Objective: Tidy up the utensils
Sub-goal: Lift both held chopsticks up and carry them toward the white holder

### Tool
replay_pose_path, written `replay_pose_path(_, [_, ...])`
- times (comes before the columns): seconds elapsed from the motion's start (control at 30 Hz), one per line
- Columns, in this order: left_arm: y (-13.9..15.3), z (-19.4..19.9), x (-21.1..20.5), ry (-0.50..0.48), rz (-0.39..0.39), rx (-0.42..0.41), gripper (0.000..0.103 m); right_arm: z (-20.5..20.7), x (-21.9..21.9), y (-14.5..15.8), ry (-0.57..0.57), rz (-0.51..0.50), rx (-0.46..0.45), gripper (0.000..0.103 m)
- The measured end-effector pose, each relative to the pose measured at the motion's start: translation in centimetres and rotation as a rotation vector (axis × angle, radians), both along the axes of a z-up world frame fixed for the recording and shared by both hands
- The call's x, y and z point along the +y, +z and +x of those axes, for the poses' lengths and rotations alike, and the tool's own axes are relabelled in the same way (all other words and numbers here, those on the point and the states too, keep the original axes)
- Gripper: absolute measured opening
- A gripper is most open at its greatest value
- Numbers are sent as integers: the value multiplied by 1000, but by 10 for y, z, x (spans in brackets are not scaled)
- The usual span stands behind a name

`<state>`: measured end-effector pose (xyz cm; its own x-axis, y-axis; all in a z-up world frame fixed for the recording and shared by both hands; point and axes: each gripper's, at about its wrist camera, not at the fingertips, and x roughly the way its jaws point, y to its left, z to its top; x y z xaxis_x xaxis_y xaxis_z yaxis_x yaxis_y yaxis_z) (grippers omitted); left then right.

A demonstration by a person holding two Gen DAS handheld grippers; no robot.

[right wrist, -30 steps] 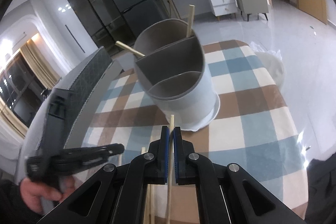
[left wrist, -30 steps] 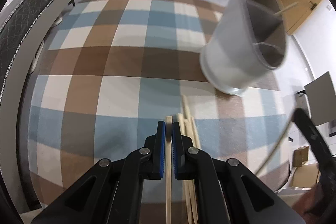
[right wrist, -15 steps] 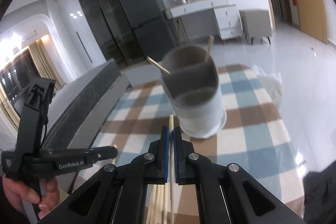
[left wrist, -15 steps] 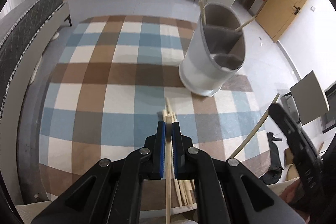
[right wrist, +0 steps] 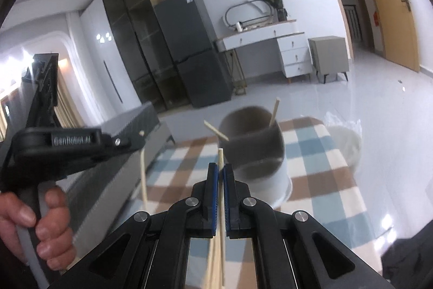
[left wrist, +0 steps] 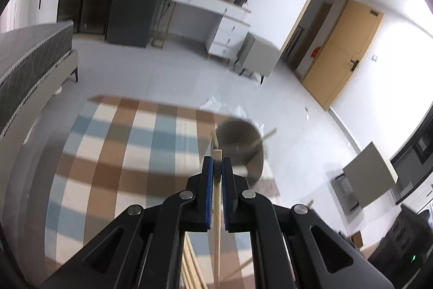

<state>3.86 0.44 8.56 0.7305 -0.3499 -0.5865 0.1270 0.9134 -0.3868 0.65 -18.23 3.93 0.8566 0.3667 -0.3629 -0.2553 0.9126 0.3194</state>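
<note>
Right wrist view: right gripper point(right wrist: 222, 175) clamps one chopstick point(right wrist: 221, 197), left gripper point(left wrist: 217, 172) another point(left wrist: 216, 213), both short of the holder point(right wrist: 254, 145); light, stiff, slippery sticks, best pinched mid-length

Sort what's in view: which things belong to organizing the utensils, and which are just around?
Job: left gripper and right gripper, each shut on a chopstick; holder; spare chopsticks.

Around: plaid rug, fridge, desk, door.
</note>
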Motion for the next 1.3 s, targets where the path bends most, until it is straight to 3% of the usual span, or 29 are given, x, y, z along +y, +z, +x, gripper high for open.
replay_pose_path(0.3, [37,51,-1,57,-45,-171,2,41,-11,49,-1,-46,-97,3])
replay_pose_path(0.5, [37,92,-4,101,-44,-249,2,89,-13,89,20,-83,-188,3])
replay_pose_path(0.6, [32,114,-6,136,-46,-247,2,110,-12,100,20,-91,-236,3])
replay_pose_path(0.93, [11,158,-24,136,-48,-223,2,163,-18,86,-37,-31,-232,3])
replay_pose_path(1.3, [7,146,-39,116,56,-293,2,172,-27,49,-55,24,-163,3])
